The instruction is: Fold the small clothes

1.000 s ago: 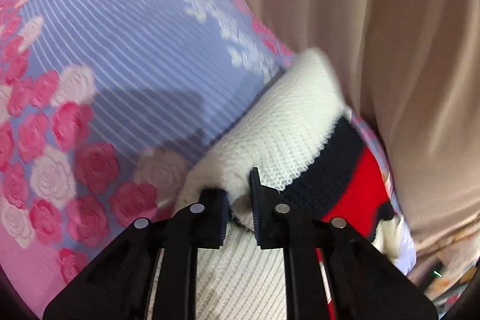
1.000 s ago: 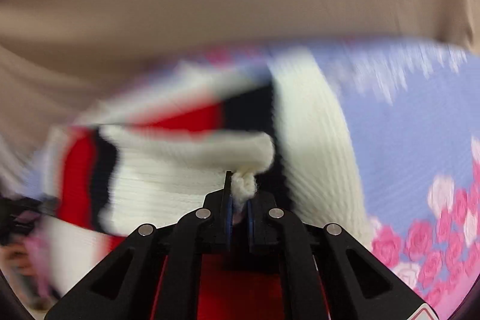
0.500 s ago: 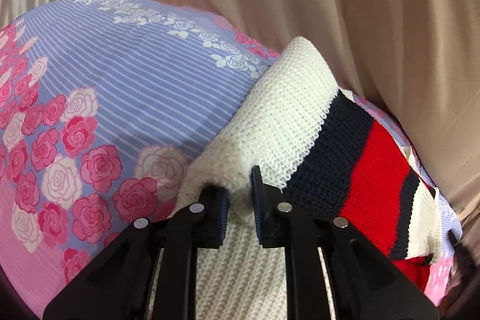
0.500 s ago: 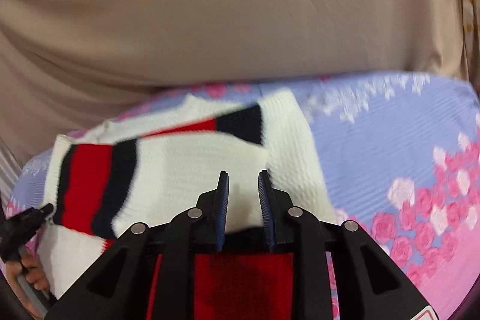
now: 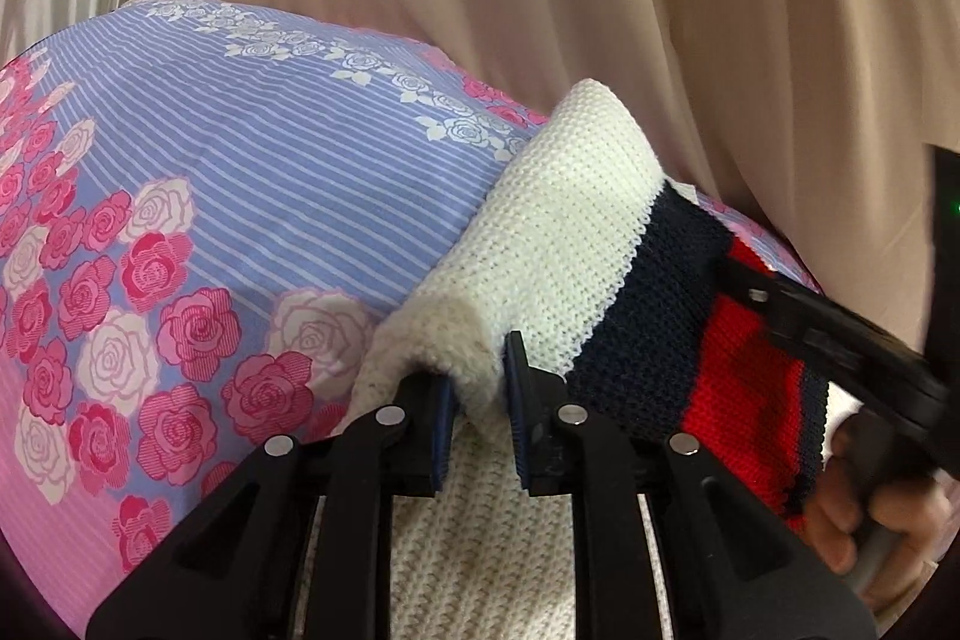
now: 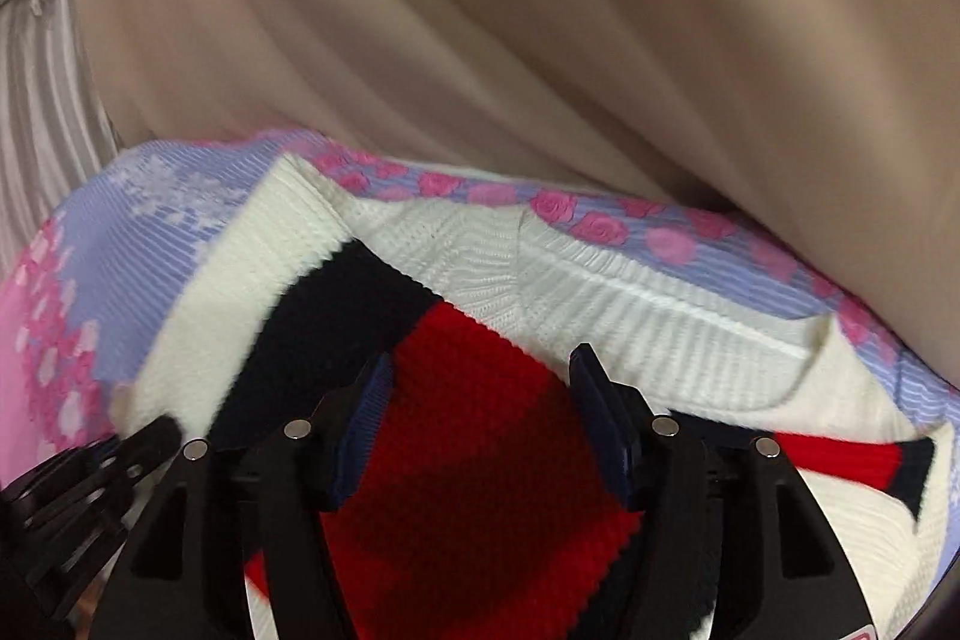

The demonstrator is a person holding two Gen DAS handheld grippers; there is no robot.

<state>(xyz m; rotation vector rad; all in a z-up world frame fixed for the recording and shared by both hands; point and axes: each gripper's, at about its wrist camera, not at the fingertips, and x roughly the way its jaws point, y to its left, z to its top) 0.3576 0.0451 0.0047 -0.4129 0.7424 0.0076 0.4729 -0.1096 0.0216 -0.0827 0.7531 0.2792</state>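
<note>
A white knit sweater (image 5: 558, 244) with navy and red stripes lies on the flowered bedsheet (image 5: 252, 172). My left gripper (image 5: 477, 388) is shut on a rolled white fold of it at the sweater's near edge. In the right wrist view my right gripper (image 6: 480, 370) hovers over the red stripe (image 6: 480, 436) with its jaws opening; no cloth is pinched between them. The sweater's white ribbed neckline (image 6: 600, 298) lies just beyond it. The right gripper's black frame (image 5: 840, 340) and the hand (image 5: 870, 526) holding it show at the right of the left wrist view.
A beige curtain (image 6: 540, 40) hangs close behind the bed. The blue and pink sheet stretches away to the left (image 6: 108, 244). The left gripper's black frame (image 6: 78, 484) shows at the lower left of the right wrist view.
My right gripper let go of the white knit edge, opened wide and swung across the sweater to the red stripe. The left gripper kept its hold on the white fold and shifted a little.
</note>
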